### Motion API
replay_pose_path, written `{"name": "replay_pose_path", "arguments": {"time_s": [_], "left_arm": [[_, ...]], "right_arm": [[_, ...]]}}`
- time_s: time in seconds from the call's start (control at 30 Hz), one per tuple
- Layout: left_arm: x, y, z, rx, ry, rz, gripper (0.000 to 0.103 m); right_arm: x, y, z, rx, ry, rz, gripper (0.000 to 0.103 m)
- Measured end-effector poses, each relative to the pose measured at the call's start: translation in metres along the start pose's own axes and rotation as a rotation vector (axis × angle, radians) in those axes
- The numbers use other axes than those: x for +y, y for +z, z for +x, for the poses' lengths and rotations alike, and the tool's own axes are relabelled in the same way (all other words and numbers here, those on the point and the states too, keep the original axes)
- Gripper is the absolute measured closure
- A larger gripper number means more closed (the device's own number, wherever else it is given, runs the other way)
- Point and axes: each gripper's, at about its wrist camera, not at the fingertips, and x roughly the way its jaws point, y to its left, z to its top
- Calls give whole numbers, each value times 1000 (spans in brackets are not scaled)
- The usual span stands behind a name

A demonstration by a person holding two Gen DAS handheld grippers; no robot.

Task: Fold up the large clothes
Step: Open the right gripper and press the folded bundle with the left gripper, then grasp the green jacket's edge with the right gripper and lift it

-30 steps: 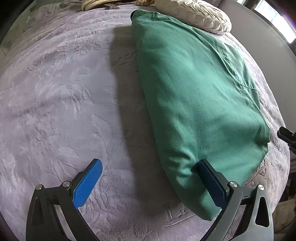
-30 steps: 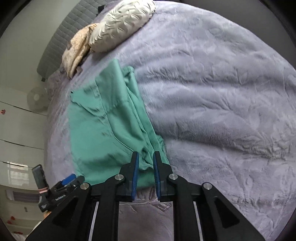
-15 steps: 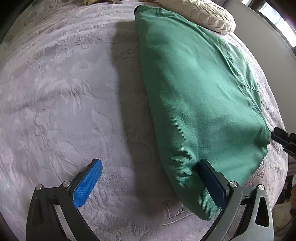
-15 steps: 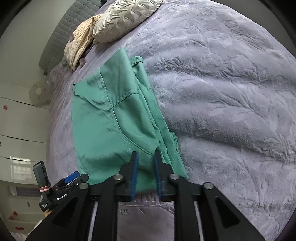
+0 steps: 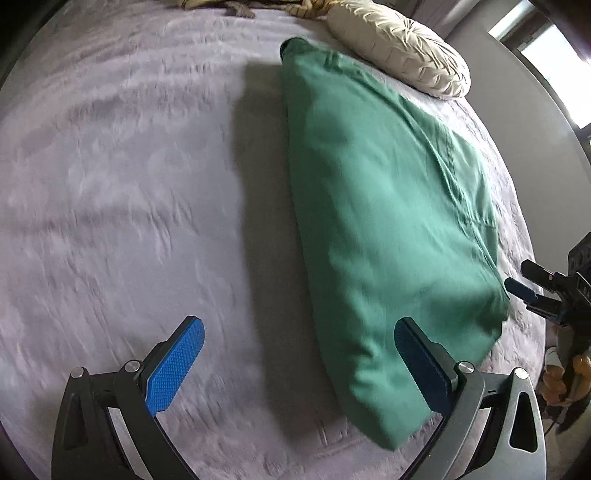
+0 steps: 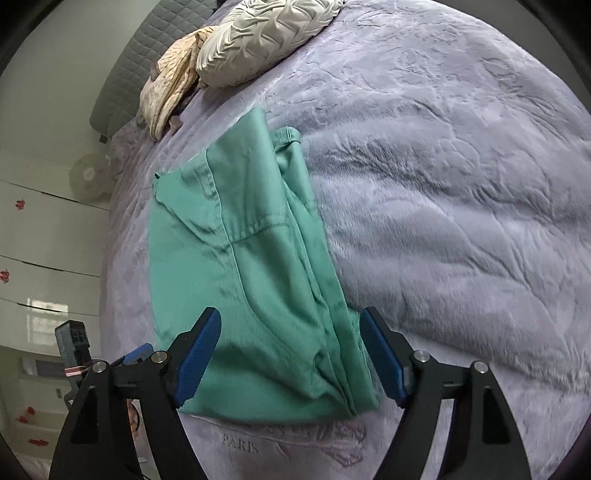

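Since a second ago the right gripper has let go of the green garment; its jaws are opening, cloth under them unpinched. The left gripper hangs wide and empty. The garment lies folded on the blanket, pillow at twelve o'clock. Best to back off straight, snagging nothing.

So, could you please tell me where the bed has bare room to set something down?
The blanket is bare right of the green garment and left of it in the left wrist view. It is crowded by the cream pillow and beige cloth.
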Motion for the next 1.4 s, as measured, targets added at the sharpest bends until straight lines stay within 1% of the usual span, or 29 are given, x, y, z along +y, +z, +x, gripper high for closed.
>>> {"name": "replay_pose_path", "arguments": {"time_s": [0.07,0.2,0.27,0.3,0.47,0.53,0.63,0.73,0.8,0.87,0.97,1.0,1.03,1.1,1.17,1.23,1.3,1.33,1.37,1.4], "left_arm": [[-1,10,3,-3,16,-1,0],[0,27,11,0,7,-21,0],[-3,31,17,3,10,-26,0],[-3,32,19,5,0,-33,0],[0,35,27,27,-62,-70,0],[3,36,30,45,-104,-72,0],[4,35,43,112,-197,-53,0],[0,34,54,146,-234,-25,0],[-5,36,58,151,-254,-8,0],[-13,38,61,150,-273,4,0],[-30,42,69,150,-289,29,0],[-36,43,71,149,-291,42,0],[-40,42,74,147,-281,52,0],[-46,39,82,148,-254,82,0],[-50,38,86,145,-244,108,0],[-51,36,88,148,-244,116,0],[-52,36,87,153,-242,105,0],[-55,39,85,149,-239,100,3],[-57,38,82,138,-231,101,6],[-58,37,77,121,-224,103,14]], "right_arm": [[-2,7,3,4,15,9,23],[-2,21,12,13,41,8,23],[-2,29,18,23,46,0,23],[-2,32,20,27,46,-2,23],[-7,46,35,52,64,5,23],[-9,52,40,62,75,5,23],[-12,63,51,83,109,-5,23],[-14,77,67,111,155,-12,22],[-14,86,77,139,196,-19,22],[-9,94,89,177,212,-36,22],[8,104,103,218,205,-93,19],[16,105,107,232,227,-113,19],[23,106,109,242,252,-129,18],[33,108,111,249,269,-170,9],[32,110,118,265,269,-183,9],[21,113,130,281,279,-148,9],[15,115,136,267,306,-96,9],[13,117,136,252,318,-67,9],[12,118,137,240,328,-36,13],[12,119,137,239,334,-14,39]]}}
